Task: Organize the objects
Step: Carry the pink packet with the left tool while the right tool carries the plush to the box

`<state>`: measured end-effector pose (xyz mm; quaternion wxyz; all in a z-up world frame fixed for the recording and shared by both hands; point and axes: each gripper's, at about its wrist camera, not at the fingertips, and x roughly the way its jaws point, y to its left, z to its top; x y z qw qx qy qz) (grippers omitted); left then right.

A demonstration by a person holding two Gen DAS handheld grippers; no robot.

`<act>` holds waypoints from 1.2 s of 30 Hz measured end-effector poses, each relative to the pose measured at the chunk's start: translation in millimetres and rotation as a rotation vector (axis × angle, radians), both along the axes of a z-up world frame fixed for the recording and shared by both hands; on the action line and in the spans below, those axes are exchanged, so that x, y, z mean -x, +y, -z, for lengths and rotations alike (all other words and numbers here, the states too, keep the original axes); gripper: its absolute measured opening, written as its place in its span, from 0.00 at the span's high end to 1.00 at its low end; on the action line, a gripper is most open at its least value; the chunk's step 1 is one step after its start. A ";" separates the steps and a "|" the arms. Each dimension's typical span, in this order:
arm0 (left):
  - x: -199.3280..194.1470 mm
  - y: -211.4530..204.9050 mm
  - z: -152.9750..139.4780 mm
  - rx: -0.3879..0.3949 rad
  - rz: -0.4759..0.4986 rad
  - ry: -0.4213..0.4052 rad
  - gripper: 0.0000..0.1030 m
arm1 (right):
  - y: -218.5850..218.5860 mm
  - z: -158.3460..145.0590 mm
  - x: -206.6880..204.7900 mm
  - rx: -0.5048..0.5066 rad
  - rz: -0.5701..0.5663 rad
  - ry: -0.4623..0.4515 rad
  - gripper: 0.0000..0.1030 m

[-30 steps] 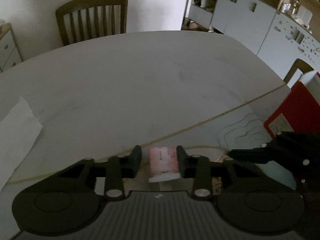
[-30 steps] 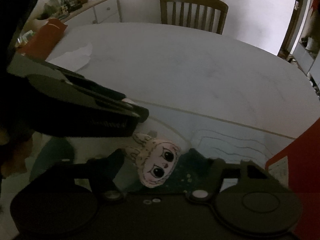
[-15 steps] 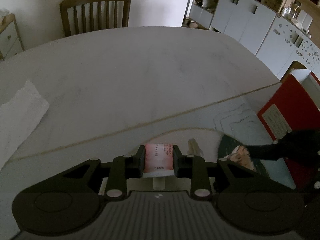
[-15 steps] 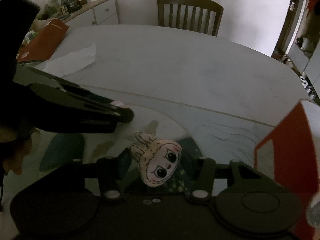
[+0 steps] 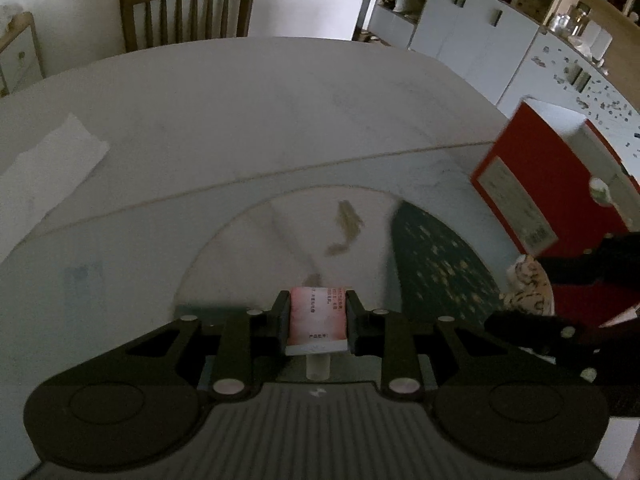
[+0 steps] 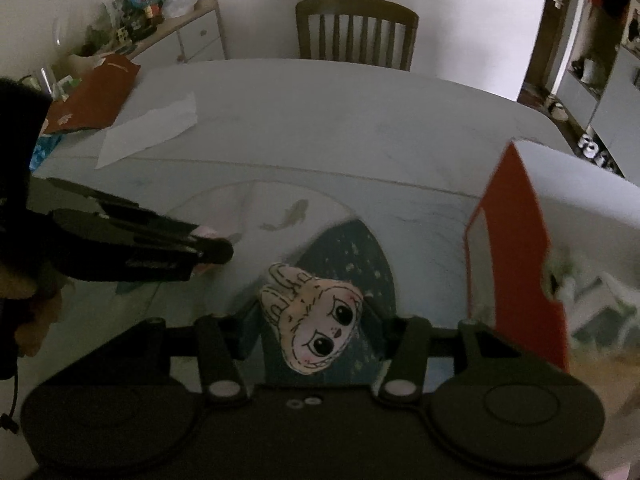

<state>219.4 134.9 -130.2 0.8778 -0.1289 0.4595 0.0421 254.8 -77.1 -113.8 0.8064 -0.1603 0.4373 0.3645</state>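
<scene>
The left gripper [image 5: 318, 320] pinches a small pink-and-white packet [image 5: 318, 318] between its pads, and the right gripper [image 6: 310, 322] clamps on a flat rabbit-eared doll face [image 6: 314, 320]. Both items now hang clear of the printed mat [image 5: 432, 264], whereas a second ago they sat lower over it, and the red box [image 6: 516, 256] looms much larger at the right. That suggests the pick-up is done and both pieces are being carried toward the box, probably their destination.

Beyond the mat's curved edge, the pale table [image 5: 248, 120] lies open, with only a white paper sheet [image 5: 44, 172] off to the left. The box's upright red wall stands just right of the right gripper, the nearest thing to clip. The table's far rim meets a wooden chair [image 5: 188, 12], well apart
</scene>
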 end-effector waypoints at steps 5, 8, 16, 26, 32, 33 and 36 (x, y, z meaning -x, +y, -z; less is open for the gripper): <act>18.2 -16.9 -3.4 0.023 0.007 0.007 0.75 | -21.4 -9.5 14.1 -0.027 0.017 0.008 0.50; 29.4 -29.5 -7.1 0.036 0.011 0.007 0.75 | -33.6 -16.9 18.9 -0.044 0.027 0.010 0.50; 49.4 -58.8 -29.2 0.075 0.037 -0.013 0.75 | -72.0 -39.4 29.2 -0.084 0.051 0.003 0.50; 53.6 -97.5 -64.6 0.084 0.072 -0.054 0.75 | -120.0 -58.3 25.9 -0.123 0.122 -0.019 0.50; 40.5 -130.8 -79.2 0.066 0.117 -0.079 0.75 | -152.2 -63.1 10.7 -0.134 0.169 -0.036 0.50; 37.8 -136.2 -81.1 0.063 0.123 -0.082 0.75 | -157.9 -64.2 7.9 -0.136 0.174 -0.039 0.50; 26.8 -151.5 -87.0 0.058 0.137 -0.097 0.75 | -174.2 -66.8 0.1 -0.136 0.187 -0.060 0.50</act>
